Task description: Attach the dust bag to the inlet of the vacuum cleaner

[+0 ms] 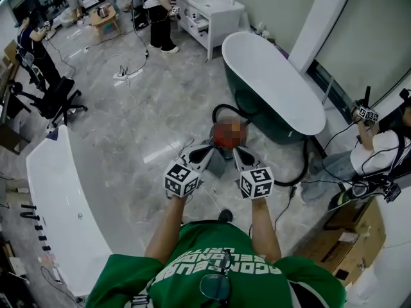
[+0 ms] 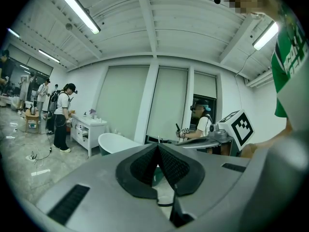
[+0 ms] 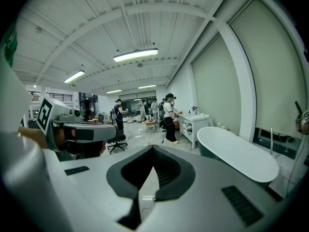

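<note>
The vacuum cleaner (image 1: 225, 124) stands on the marble floor beside the bathtub; its red body is partly under a mosaic patch. Its black hose (image 1: 302, 172) loops off to the right. Just in front of it lies a grey piece (image 1: 217, 163); I cannot tell whether that is the dust bag. My left gripper (image 1: 209, 151) (image 2: 158, 146) and right gripper (image 1: 239, 151) (image 3: 153, 147) are held side by side over that spot, both pointing at the vacuum. Both are shut, jaws meeting at the tips with nothing between them. Neither gripper view shows the vacuum.
A dark green bathtub (image 1: 276, 88) with a white inside stands just beyond the vacuum. A long white tub (image 1: 58, 204) lies at the left and a white cabinet (image 1: 209, 15) at the back. A person (image 1: 379, 146) sits at the right, next to cardboard boxes (image 1: 347, 236). Cables cross the floor.
</note>
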{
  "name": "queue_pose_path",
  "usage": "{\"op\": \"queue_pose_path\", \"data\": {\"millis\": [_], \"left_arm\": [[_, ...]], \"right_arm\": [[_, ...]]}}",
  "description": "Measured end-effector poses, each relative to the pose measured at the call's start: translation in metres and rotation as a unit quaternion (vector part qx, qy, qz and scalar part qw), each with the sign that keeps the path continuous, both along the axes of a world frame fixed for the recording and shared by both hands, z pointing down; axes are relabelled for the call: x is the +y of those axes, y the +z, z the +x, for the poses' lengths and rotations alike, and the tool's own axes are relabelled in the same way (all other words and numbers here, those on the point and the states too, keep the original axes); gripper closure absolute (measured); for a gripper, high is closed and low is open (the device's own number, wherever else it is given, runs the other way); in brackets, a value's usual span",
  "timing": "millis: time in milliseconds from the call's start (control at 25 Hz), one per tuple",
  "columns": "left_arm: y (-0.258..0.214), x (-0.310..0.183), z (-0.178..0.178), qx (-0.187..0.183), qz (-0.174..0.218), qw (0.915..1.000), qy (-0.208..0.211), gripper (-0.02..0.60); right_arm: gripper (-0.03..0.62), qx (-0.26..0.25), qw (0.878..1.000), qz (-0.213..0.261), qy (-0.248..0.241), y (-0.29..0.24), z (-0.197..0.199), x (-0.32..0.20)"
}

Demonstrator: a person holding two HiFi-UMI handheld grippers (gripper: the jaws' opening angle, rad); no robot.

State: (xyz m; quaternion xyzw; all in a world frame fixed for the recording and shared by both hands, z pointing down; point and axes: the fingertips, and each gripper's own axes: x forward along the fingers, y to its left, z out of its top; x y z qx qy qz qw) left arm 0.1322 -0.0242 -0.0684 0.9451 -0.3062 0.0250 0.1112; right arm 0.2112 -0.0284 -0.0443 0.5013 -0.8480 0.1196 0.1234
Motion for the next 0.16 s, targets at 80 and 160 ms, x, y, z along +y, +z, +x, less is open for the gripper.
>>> {"op": "queue_pose_path", "data": {"millis": [80, 160], "left_arm": [[0.0000, 0.0022, 0.0002, 0.000, 0.000, 1.0000, 0.000, 0.578], [0.0000, 0.0036, 0.0000, 0.001, -0.001, 1.0000, 0.000, 0.578]], "right_arm": [[0.586, 0.000, 1.000, -0.001, -0.001, 0.0004, -0.0007, 0.0022], [0.586, 0.000, 1.000, -0.001, -0.002, 0.0002, -0.0012, 0.0036]]}}
